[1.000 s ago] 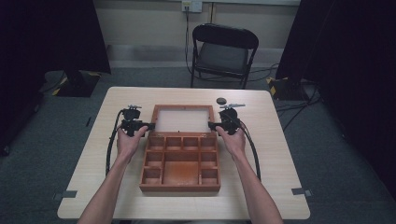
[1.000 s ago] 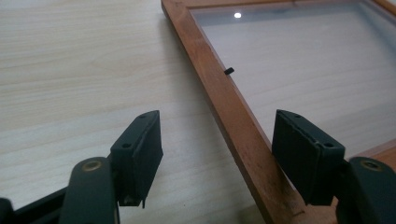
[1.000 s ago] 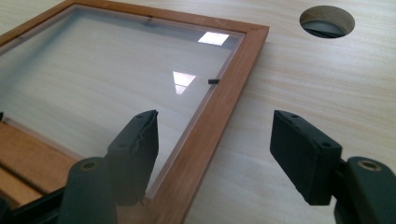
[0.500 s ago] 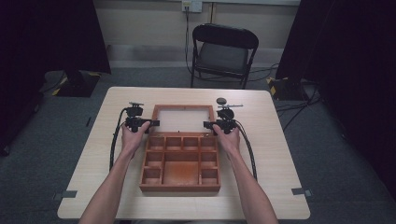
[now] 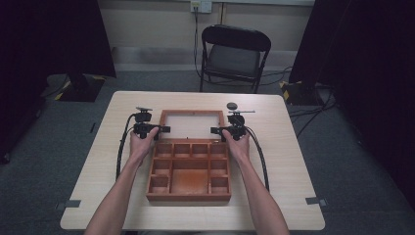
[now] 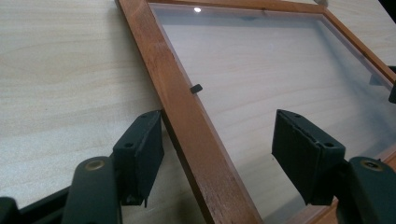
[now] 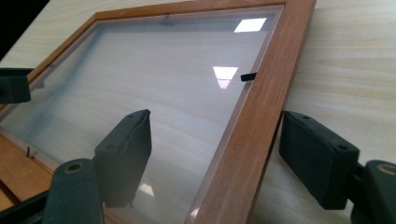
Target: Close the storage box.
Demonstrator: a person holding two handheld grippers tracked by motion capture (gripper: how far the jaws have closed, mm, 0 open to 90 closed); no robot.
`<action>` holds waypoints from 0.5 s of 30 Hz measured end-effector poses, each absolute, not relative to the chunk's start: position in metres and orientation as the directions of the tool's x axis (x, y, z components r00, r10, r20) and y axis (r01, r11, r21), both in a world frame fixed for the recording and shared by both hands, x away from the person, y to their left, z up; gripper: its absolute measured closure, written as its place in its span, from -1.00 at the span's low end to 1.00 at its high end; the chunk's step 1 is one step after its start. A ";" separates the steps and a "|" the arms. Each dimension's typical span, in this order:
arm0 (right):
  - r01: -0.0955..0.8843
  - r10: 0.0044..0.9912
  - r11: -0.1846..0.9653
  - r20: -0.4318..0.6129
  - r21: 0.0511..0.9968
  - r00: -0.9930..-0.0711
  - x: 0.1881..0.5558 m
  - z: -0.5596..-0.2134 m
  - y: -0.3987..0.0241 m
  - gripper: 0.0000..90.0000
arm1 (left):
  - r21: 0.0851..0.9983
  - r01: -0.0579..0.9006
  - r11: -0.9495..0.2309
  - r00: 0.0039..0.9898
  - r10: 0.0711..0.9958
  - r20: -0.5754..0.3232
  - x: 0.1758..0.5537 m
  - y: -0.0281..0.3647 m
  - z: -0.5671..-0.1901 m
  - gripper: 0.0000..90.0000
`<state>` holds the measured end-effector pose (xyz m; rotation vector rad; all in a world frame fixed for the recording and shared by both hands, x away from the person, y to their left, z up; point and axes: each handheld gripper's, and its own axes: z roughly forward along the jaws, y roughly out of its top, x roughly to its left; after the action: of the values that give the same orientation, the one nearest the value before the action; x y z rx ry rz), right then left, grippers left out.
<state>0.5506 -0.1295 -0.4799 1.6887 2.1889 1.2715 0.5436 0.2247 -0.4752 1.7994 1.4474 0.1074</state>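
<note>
A wooden compartment box [image 5: 188, 169] lies at the table's middle, its glass-paned lid [image 5: 192, 112] folded back flat on the far side. My left gripper [image 5: 164, 129] stands open at the lid's left rail; in the left gripper view the rail [image 6: 187, 116] runs between the open jaws of the left gripper [image 6: 217, 116], with one jaw over the glass [image 6: 261, 60]. My right gripper [image 5: 214, 130] is open at the right rail. The right gripper view shows that rail [image 7: 252, 121] between the jaws of the right gripper [image 7: 217, 116], which are apart from it.
A small round black object [image 5: 231, 105] sits on the table [image 5: 293, 161] just beyond my right gripper. A black folding chair [image 5: 235, 54] stands behind the far edge. Cables trail from both grippers along the box's sides.
Both grippers have slid inward toward the lid, so that their open jaws now straddle its left and right rails. The box and lid have not moved.
</note>
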 end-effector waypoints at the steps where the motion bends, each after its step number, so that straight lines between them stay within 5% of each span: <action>1: 0.757 0.834 0.031 0.400 0.652 -0.379 0.551 -0.481 -0.130 -0.44 | 0.623 0.782 -0.021 0.342 0.850 -0.400 0.544 0.225 -0.475 -0.26; 15: 0.765 0.809 -0.013 0.457 0.644 -0.370 0.552 -0.484 -0.133 -0.34 | 0.577 0.817 0.007 0.333 0.810 -0.482 0.549 0.225 -0.481 -0.37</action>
<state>0.5522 -0.1334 -0.4840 1.7337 2.1706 1.3564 0.5490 0.2250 -0.4809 1.7716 1.4522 -0.0105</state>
